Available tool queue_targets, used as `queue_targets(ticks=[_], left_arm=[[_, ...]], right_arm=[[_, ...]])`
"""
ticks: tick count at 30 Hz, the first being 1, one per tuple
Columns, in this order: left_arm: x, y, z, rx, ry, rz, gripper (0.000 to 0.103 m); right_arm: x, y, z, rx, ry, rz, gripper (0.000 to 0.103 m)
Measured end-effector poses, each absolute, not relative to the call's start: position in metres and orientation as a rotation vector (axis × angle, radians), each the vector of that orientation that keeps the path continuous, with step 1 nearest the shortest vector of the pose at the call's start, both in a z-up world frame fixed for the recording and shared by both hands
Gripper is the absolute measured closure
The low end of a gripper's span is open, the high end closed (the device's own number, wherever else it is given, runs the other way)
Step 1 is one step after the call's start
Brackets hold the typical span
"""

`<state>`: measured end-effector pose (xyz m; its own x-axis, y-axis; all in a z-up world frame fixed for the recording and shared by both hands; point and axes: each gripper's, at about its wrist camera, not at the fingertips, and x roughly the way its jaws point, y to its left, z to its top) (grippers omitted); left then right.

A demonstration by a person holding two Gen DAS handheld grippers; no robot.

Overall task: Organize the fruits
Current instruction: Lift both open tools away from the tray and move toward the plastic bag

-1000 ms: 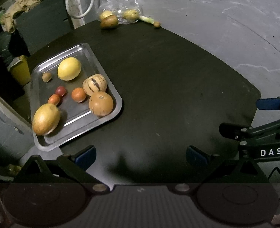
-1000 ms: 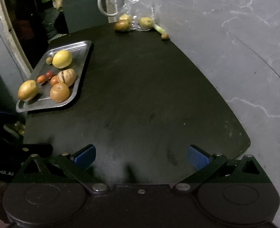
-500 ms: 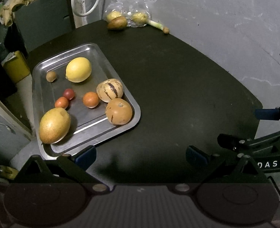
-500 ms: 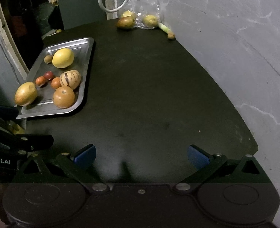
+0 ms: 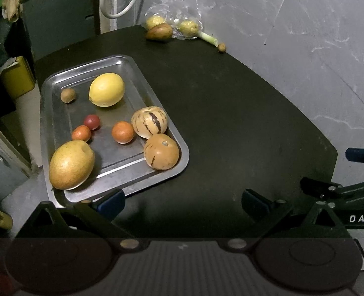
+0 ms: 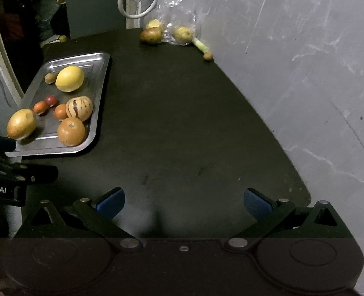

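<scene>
Fruits on metal tray (image 5: 58,103) at left side of dark surface (image 5: 231,123): lemon (image 5: 106,89), striped melon (image 5: 149,122), brown round fruit (image 5: 161,151), large pear-like fruit (image 5: 71,164), orange small fruit (image 5: 122,132), second orange small fruit (image 5: 81,133), red small fruit (image 5: 91,121), small brown fruit (image 5: 68,95). Loose at far edge: brown pear (image 5: 159,32), two yellowish fruits in clear plastic bag (image 5: 177,7), small nut-like item (image 5: 221,47) beside green stalk (image 5: 208,38).

Left gripper (image 5: 183,203): fingers spread wide, empty, left pad just over near tray rim. Right gripper (image 6: 184,203): fingers spread wide, empty, over bare surface, well apart from all fruit.

Likely step: approach for first pick.

Hazards:
- Tray shift or tip if left finger strikes rim during descent.
- Rolling of round fruits if nudged off-centre; striped melon touching or nearly touching brown round fruit, hence neighbour displacement on entry.
- Bag snagging on fingers at far-edge fruits; thin film hard to see in dim light.
- Slip or bruising from excess or shallow closure on large pear-like fruit.
</scene>
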<state>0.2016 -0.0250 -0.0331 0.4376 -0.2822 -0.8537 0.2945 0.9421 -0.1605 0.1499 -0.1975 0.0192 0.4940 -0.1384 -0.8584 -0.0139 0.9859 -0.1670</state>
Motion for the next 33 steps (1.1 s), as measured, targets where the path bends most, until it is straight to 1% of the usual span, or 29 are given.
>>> queue_targets(ticks=[10,17,28,33], left_arm=[[0.224,-0.017,-0.015,-0.034,0.995,-0.33,0.001],[0.244,-0.005,-0.007,-0.046,0.974,-0.279,0.001],[0.282,-0.005,-0.017,-0.018,1.007,-0.225,0.001],[0.304,-0.005,-0.022,-0.038,1.029,-0.187,0.001]], right_arm=[[0.177,-0.21,0.049,-0.19,0.981,-0.122,0.001],[0.201,-0.217,0.061,-0.183,0.933,-0.125,0.001],[0.26,-0.232,0.067,-0.1,0.93,-0.057,0.001],[0.295,-0.241,0.06,-0.106,0.924,-0.049,0.001]])
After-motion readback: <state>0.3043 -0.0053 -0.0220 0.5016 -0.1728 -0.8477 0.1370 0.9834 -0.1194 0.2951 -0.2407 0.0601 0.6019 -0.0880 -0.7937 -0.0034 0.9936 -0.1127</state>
